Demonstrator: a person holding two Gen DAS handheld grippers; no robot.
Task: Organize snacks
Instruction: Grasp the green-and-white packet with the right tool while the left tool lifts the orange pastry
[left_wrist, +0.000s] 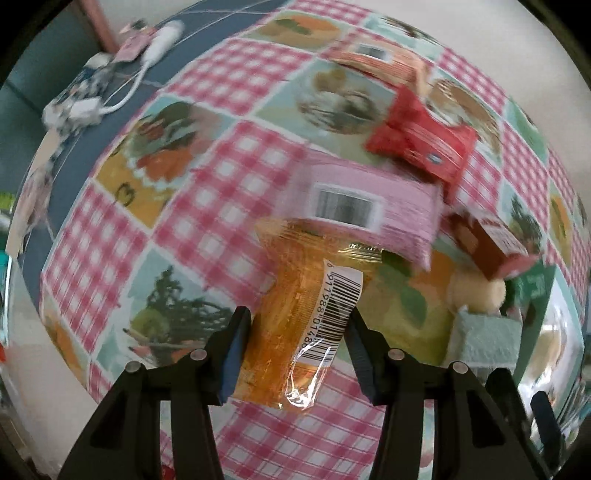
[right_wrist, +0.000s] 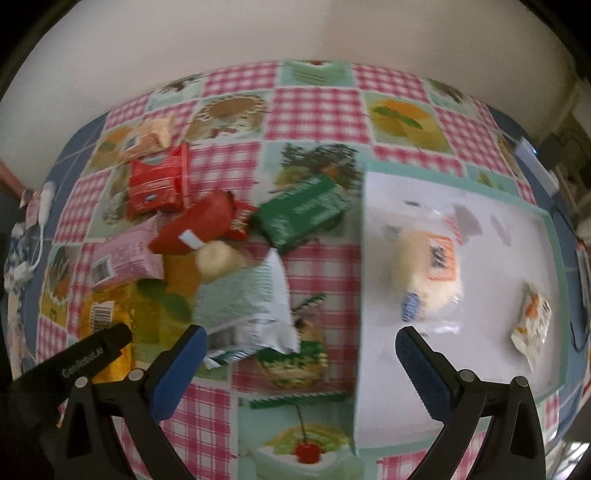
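Left gripper (left_wrist: 295, 332) points straight down at the table, its jaws closed onto an orange clear-wrapped snack packet (left_wrist: 295, 295); both pads press the packet's sides, barcode label facing up. The packet runs lengthwise between the fingers, and its far end is tucked under a pink packet (left_wrist: 369, 206).

Right gripper (right_wrist: 301, 350) is tilted steeply down, jaws spread wide with nothing between them. Below the gap are the patchwork tablecloth (right_wrist: 317, 107) and the near-left edge of a white tray with a mint-green rim (right_wrist: 556, 258).

Just past the right gripper's left finger lies a pale green packet (right_wrist: 243, 299), crinkled, its end toward the camera. The left gripper's black body shows at the left edge of the right wrist view, over the orange packet.

Snack pile, mid-table, left of the tray: a round cream-coloured bun (right_wrist: 218, 258) just beyond the pale green packet, a dark red packet (right_wrist: 199, 225) touching it, a green box (right_wrist: 306, 210) tilted to their right near the tray's edge. The pink packet sits left of the bun. Further back are a bright red packet (right_wrist: 159, 184) and, beyond it, a beige-orange packet (right_wrist: 151, 136).

In the tray: a large wrapped bun (right_wrist: 428, 273) near the centre and a small orange-and-white sachet (right_wrist: 532, 325) toward the right rim, well apart.

Far left, off the cloth on a blue surface: a white cable and adapter (left_wrist: 147, 62). Everything is motion-blurred; print is unreadable.
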